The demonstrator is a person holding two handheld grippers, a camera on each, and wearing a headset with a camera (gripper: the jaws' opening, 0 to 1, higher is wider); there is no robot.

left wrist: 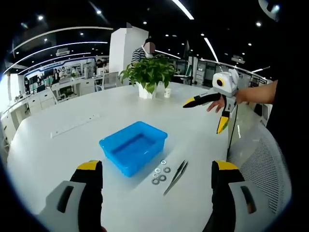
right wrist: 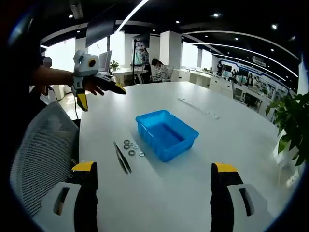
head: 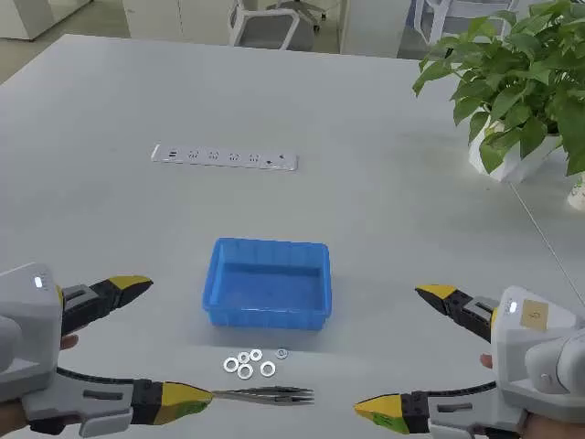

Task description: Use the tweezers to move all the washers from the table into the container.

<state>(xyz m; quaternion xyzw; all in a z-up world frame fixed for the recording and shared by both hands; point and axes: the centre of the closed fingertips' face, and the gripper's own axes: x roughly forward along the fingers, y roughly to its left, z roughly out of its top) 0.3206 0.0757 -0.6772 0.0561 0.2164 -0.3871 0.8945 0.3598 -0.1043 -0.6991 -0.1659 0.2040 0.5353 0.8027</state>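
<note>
You held your left claw (head: 180, 338) and right claw (head: 387, 348) wide open and empty, either side of the tweezers (head: 265, 395) and washers (head: 249, 362).

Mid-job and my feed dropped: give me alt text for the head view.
A cluster of small silver metal washers lies on the grey table just in front of an empty blue plastic container, with slim metal tweezers lying nearer the camera. The left gripper and right gripper, both open with yellow-tipped jaws, flank them holding nothing.
</note>
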